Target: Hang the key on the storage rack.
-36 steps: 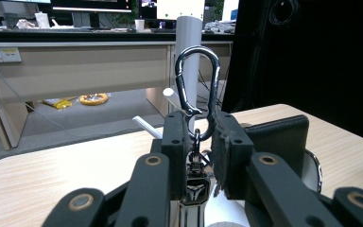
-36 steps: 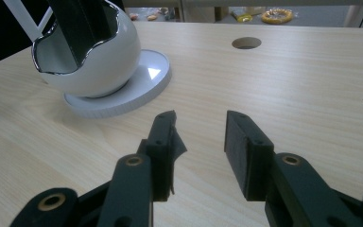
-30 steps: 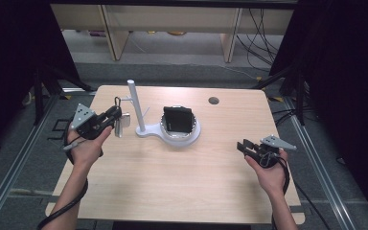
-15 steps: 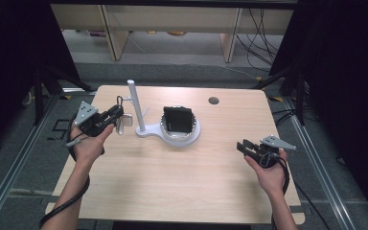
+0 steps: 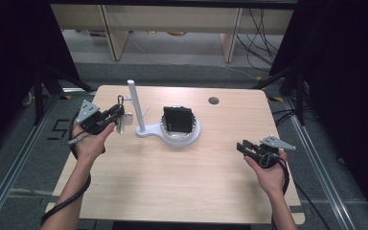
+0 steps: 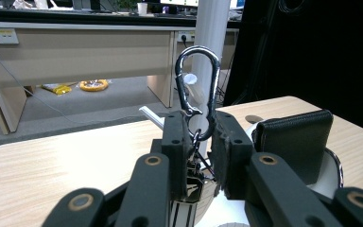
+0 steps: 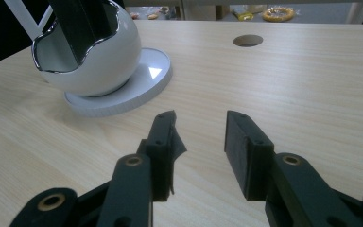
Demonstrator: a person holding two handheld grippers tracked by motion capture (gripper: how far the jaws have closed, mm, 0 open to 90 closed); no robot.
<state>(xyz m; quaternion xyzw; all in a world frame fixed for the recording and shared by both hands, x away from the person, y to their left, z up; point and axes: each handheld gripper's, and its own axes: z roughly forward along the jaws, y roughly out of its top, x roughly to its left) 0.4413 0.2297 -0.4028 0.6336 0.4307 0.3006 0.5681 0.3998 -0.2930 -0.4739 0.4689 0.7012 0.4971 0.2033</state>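
Observation:
My left gripper [image 5: 116, 113] [image 6: 201, 137] is shut on the lower end of a silver carabiner [image 5: 120, 101] [image 6: 197, 49], which stands upright between the jaws with a key tag [image 5: 123, 123] hanging below. It is held just left of the white stand's pole [image 5: 135, 105] [image 6: 211, 28]. The stand's white bowl [image 5: 189, 134] [image 7: 94, 61] holds a black wallet [image 5: 177, 119] [image 6: 295, 139] upright. My right gripper [image 5: 242, 145] [image 7: 199, 130] is open above the bare table at the right, with nothing between its fingers.
The light wooden table [image 5: 172, 177] has a round cable hole [image 5: 213, 100] [image 7: 248, 40] near its far edge. A short peg [image 6: 151, 116] sticks out from the pole. Desks and cables stand on the floor beyond the table.
My left gripper has edged slightly up and toward the pole with the carabiner. The right gripper has stayed in place.

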